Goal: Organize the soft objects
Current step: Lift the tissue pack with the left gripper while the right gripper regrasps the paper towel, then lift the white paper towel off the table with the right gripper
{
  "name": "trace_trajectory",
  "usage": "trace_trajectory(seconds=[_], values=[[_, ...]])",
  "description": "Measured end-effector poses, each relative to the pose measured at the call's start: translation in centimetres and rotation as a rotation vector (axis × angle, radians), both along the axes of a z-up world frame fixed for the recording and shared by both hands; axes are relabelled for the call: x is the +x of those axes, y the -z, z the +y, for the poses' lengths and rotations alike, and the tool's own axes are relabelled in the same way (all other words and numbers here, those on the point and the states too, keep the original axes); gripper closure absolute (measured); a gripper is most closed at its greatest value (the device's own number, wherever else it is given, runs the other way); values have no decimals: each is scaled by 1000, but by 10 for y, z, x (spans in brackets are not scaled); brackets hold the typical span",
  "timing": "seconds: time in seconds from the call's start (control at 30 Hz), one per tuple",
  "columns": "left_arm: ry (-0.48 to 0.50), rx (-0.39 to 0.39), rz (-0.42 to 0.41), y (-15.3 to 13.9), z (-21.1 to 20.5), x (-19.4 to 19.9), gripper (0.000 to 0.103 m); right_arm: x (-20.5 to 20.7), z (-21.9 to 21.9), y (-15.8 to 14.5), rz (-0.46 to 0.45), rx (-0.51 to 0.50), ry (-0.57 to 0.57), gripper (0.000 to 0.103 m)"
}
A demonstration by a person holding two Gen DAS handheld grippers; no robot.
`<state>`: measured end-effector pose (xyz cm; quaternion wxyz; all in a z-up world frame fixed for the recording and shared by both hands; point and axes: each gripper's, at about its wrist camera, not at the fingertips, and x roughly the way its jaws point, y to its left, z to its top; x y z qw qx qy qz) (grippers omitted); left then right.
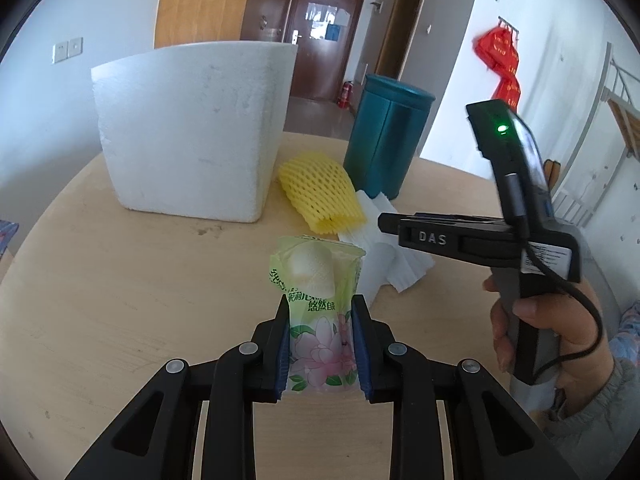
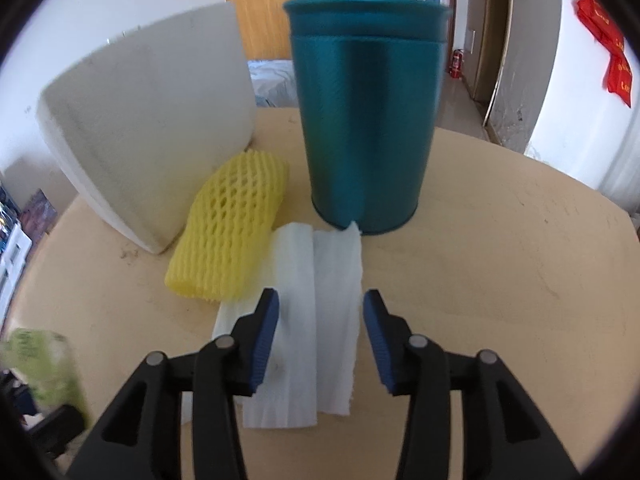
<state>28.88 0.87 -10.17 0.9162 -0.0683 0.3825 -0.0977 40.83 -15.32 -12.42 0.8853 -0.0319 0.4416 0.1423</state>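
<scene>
White foam sheet point(image 2: 308, 320) is lying on the table point(image 2: 500, 280), long axis running away from me, directly under my right tongs point(image 2: 320, 336), which are hanging spread over it. Left tongs point(image 1: 320, 344) are pinching the tissue pack point(image 1: 320, 312).

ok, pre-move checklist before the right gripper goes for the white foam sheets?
1. Left gripper clamped on the green tissue pack: ok.
2. Right gripper open, nothing between its pads: ok.
3. White foam sheets lying flat on the table, below the right gripper: ok.
4. Yellow foam net clear of the sheets: not ok, its end overlaps their left edge.
5. Teal canister upright, behind the sheets: ok.
6. White foam box has room inside: cannot tell.
</scene>
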Motion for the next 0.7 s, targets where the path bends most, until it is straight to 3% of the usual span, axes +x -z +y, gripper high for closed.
trace_trajectory(seconds=[0.1, 0.2, 0.4, 0.47, 0.53, 0.7], values=[[-1, -9, -13, -4, 5, -6, 75, 3, 6, 6, 22, -19, -20, 51], [-3, -9, -27, -8, 10, -9, 75, 3, 15, 9, 16, -62, -34, 36], [-5, -17, -33, -9, 12, -9, 75, 6, 24, 7, 19, -81, -22, 37], [-5, -22, -33, -10, 11, -9, 75, 5, 26, 5, 15, -79, -32, 48], [-7, -21, -38, -10, 11, -12, 75, 1, 29, 3, 15, -78, -29, 79], [-11, -23, -49, -12, 12, -17, 75, -5, 22, 3, 19, -52, -14, 91]])
